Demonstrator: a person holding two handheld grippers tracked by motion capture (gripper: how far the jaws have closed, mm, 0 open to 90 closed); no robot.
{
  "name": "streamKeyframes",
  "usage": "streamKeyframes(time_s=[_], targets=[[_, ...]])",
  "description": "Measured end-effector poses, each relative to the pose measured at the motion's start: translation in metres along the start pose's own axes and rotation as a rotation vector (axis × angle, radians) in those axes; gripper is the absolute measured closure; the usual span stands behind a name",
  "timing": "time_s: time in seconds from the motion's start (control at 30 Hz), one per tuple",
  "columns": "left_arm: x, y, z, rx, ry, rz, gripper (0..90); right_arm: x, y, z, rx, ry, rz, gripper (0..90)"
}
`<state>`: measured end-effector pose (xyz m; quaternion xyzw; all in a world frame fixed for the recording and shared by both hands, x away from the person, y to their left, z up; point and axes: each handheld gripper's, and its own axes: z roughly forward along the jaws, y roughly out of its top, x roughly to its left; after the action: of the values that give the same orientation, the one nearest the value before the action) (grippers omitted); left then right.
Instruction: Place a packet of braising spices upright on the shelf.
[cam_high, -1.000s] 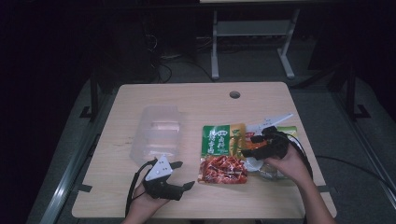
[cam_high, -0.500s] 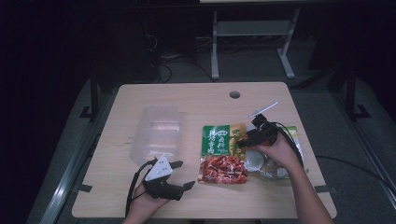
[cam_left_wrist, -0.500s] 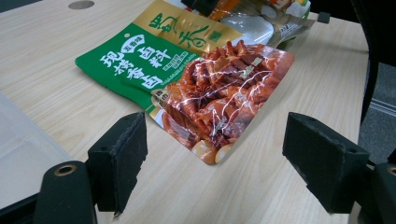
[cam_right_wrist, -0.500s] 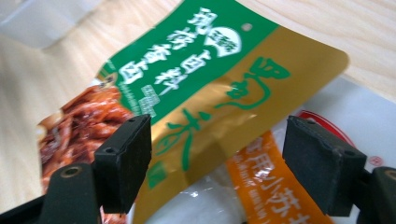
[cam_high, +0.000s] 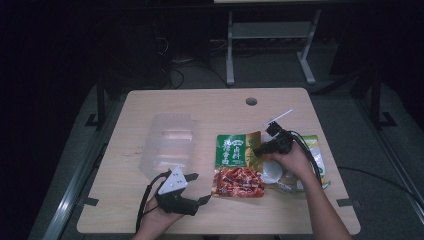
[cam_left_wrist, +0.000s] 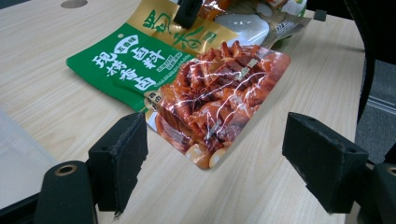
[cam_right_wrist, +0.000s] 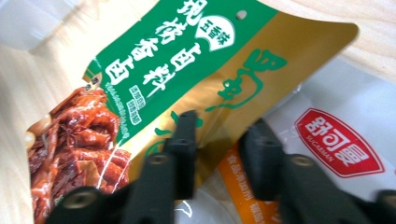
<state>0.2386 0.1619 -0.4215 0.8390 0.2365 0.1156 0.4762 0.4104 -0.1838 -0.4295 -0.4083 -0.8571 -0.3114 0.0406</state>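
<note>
1. My right gripper (cam_high: 263, 148) has just been closing, jaws now narrowed at the gold edge of the green pouch (cam_high: 235, 149); in the right gripper view that edge lies between the two black jaws, but I can't tell whether the pads press it yet.
2. The green pouch is flat, glossy foil, green face with white print and a gold band down one side, lying near the middle of the table (cam_high: 200, 105).
3. Touching its near edge lies the red pouch (cam_high: 239, 181): shiny, wrinkled film, rectangular, rounded corners.
4. Right of the green pouch, partly tucked under its gold side, lies a white pack (cam_right_wrist: 336, 140) with a red oval label and an orange strip; smooth plastic.
5. My left gripper (cam_high: 195, 187) hangs near the table's front edge, left of the red pouch, jaws spread wide and holding nothing; its pads are blocky, matte black foam.
6. Left of the green pouch stands a clear box (cam_high: 167, 145), frosted plastic, rounded corners, well apart from both grippers.
7. The table is pale wood grain, square-edged, with a round hole (cam_high: 251, 101) beyond the green pouch.
8. Open room: bare wood behind the green pouch up to the far edge, and a strip between box and pouch.
</note>
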Motion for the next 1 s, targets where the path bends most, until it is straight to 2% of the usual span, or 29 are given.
streamKeyframes(time_s=[0.17,0.2,0.37,0.4,0.47,0.53,0.6,0.63,0.73,0.77,0.9,0.97,1.0], targets=[[0.001,0.001,0.001,-0.002,0.0,-0.005,22.0,0.001,-0.001,-0.003,-0.019,0.046,0.003,87.8],[0.003,0.002,0.002,-0.007,0.0,-0.019,22.0,0.003,-0.002,-0.005,-0.032,0.049,-0.006,89.4],[0.005,0.004,0.005,-0.009,-0.002,-0.036,22.1,0.009,-0.002,-0.014,-0.086,0.064,-0.035,90.0],[0.006,0.006,0.007,-0.005,-0.005,-0.054,22.1,0.015,-0.003,-0.02,-0.107,0.071,-0.044,90.0],[0.005,0.008,0.01,-0.006,-0.016,-0.063,22.2,0.021,-0.004,-0.026,-0.13,0.078,-0.057,90.0],[0.002,0.009,0.012,0.01,-0.007,-0.049,22.1,0.027,-0.004,-0.032,-0.148,0.077,-0.082,90.0],[0.002,0.01,0.014,0.011,-0.013,-0.052,22.1,0.031,-0.004,-0.035,-0.159,0.078,-0.091,90.0],[0.003,0.012,0.016,0.013,-0.006,-0.053,22.1,0.037,-0.005,-0.043,-0.188,0.087,-0.115,90.0],[0.006,0.014,0.019,0.014,-0.006,-0.062,22.1,0.045,-0.009,-0.052,-0.221,0.09,-0.142,90.0],[0.009,0.017,0.024,0.014,-0.002,-0.079,22.1,0.049,-0.01,-0.056,-0.234,0.09,-0.154,90.0],[0.011,0.024,0.037,0.019,0.004,-0.097,22.2,0.058,-0.018,-0.064,-0.277,0.091,-0.196,90.0],[0.011,0.028,0.044,0.026,0.025,-0.096,22.2,0.06,-0.023,-0.068,-0.296,0.094,-0.215,90.0],[0.012,0.029,0.047,0.025,0.023,-0.105,22.1,0.062,-0.026,-0.07,-0.31,0.093,-0.218,90.0]])
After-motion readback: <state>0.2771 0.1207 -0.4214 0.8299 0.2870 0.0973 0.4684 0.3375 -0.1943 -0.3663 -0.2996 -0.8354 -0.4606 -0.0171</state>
